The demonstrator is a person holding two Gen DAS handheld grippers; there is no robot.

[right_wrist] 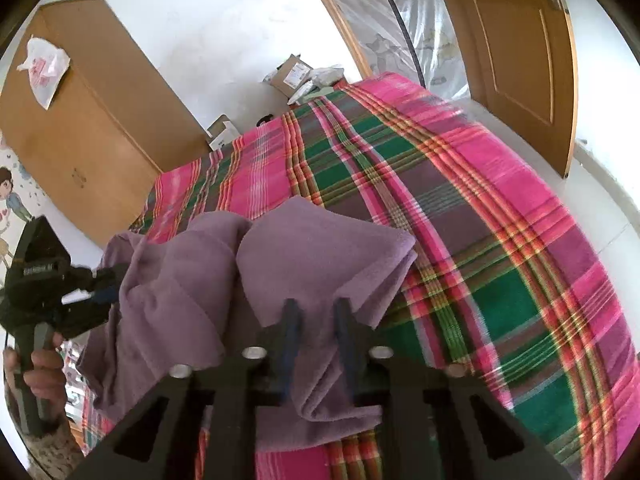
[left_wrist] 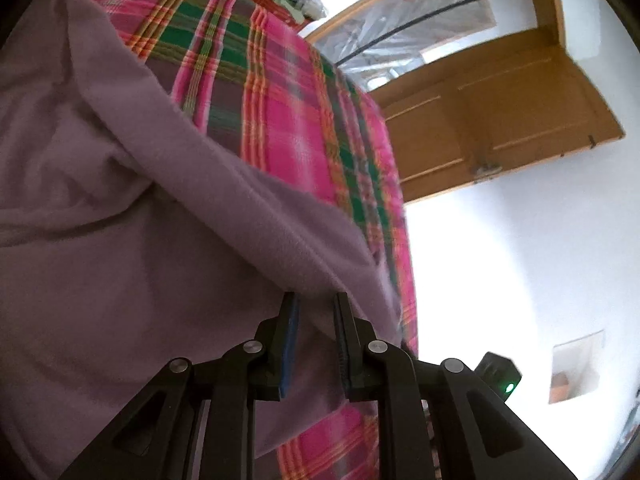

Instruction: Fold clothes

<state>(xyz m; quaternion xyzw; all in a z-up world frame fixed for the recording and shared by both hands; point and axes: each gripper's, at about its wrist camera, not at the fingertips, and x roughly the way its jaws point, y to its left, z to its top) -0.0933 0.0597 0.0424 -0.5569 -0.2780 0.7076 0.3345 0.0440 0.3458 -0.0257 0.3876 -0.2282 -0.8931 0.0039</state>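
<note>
lying crumpled on the plaid bed cover (right_wrist: 480, 208), the purple garment (right_wrist: 192, 280) is clamped at its near edge by the right claw (right_wrist: 316, 312); the left claw (left_wrist: 314, 304) grips its left edge, lifted.

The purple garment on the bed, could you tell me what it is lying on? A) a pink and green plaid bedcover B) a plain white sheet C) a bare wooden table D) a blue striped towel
A: the purple garment rests on a pink and green plaid bedcover, which shows around it in both wrist views.
</note>
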